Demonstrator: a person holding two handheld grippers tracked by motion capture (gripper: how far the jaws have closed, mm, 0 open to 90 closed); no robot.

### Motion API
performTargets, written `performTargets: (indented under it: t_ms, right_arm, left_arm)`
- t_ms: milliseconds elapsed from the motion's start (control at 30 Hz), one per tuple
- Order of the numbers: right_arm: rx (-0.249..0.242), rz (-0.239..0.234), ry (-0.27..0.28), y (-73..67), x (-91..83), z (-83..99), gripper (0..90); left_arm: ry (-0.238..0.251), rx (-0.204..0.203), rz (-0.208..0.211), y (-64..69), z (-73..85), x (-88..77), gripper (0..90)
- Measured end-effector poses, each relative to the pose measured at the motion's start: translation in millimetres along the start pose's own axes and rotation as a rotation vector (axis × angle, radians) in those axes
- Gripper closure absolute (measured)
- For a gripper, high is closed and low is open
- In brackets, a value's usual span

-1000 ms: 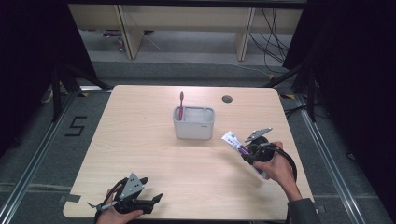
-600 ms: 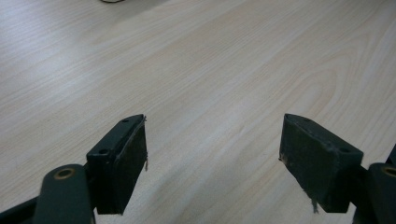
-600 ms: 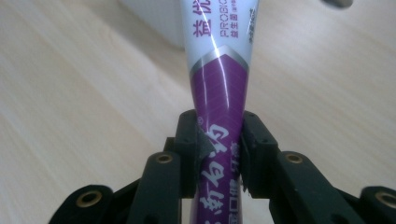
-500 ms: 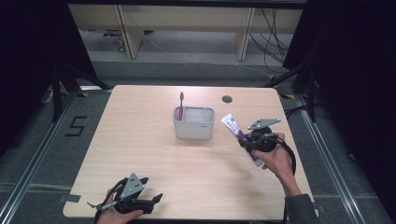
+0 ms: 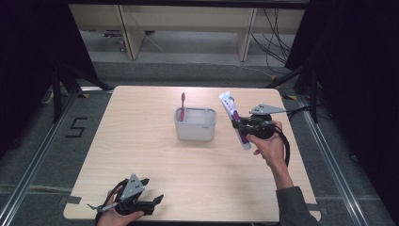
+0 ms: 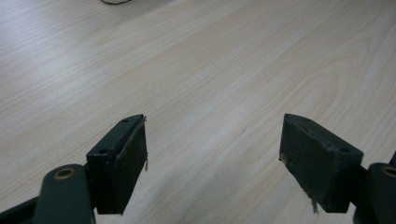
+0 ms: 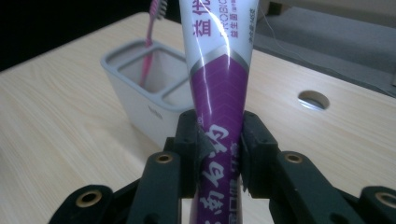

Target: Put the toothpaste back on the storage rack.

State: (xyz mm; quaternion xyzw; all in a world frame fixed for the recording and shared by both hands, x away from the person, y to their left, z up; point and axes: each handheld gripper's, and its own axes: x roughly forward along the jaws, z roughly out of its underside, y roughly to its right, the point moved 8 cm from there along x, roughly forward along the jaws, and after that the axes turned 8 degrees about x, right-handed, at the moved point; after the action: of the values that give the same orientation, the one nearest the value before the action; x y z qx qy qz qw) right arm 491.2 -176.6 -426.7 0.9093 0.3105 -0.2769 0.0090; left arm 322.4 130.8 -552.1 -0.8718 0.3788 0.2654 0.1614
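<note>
A white-and-purple toothpaste tube (image 5: 234,120) (image 7: 219,88) is lifted off the table, tilted, to the right of the grey holder (image 5: 195,124) (image 7: 140,93). My right gripper (image 5: 241,123) (image 7: 218,149) is shut on the tube's purple middle. A pink toothbrush (image 5: 182,106) (image 7: 152,37) stands upright in the holder's left compartment. At the table's near left edge my left gripper (image 5: 153,202) (image 6: 212,158) rests open, with bare wood between its jaws.
The light wooden table (image 5: 141,155) has a round hole (image 7: 313,99) near its far right side. Shelving and cables stand behind the table. A floor mark "5" (image 5: 76,127) lies at the left.
The right gripper has risen and moved toward the holder with the tube, which now stands more upright. The left gripper has not moved.
</note>
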Motion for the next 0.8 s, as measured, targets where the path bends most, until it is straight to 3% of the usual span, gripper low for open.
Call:
performTargets:
  t_ms: [33, 67, 100, 133, 200, 267, 400, 433, 500, 800]
  right_arm:
    - [0.026, -0.005, 0.013, -2.3, 1.9, -2.3, 72.0]
    - [0.016, -0.013, 0.031, -3.5, 4.4, -5.6, 72.0]
    - [0.02, -0.026, 0.047, -6.0, 6.9, -8.1, 72.0]
    - [0.008, -0.03, 0.056, -6.6, 8.8, -10.7, 72.0]
    - [0.031, -0.043, 0.075, -12.1, 13.8, -15.2, 72.0]
    - [0.031, -0.053, 0.096, -15.0, 18.2, -20.3, 72.0]
    - [0.028, -0.066, 0.17, -21.4, 26.0, -34.3, 72.0]
    - [0.049, -0.09, 0.167, -25.8, 28.0, -36.7, 72.0]
    - [0.047, -0.098, 0.195, -28.4, 32.5, -42.5, 72.0]
    - [0.071, -0.101, 0.226, -40.7, 52.1, -59.3, 72.0]
  left_arm:
    - [0.005, -0.007, 0.0, 1.1, -0.1, 0.2, 22.7]
    - [-0.016, 0.02, -0.004, -1.2, 1.5, -1.2, 22.7]
    - [0.003, -0.002, 0.0, 0.4, -0.6, -0.2, 22.7]
    - [-0.005, 0.01, 0.002, -0.4, -0.1, -0.5, 22.7]
    - [-0.013, 0.017, -0.005, -1.1, 1.3, -0.8, 22.7]
    - [0.005, -0.003, -0.002, 0.4, -0.7, -0.4, 22.7]
    - [-0.006, 0.01, 0.003, 0.4, 0.5, -1.5, 22.8]
    - [-0.005, 0.011, 0.003, 0.1, 0.1, -1.5, 22.8]
    - [-0.007, 0.01, 0.003, 0.3, 0.1, -1.1, 22.8]
    - [0.0, 0.007, -0.003, 0.8, -0.7, -0.7, 22.8]
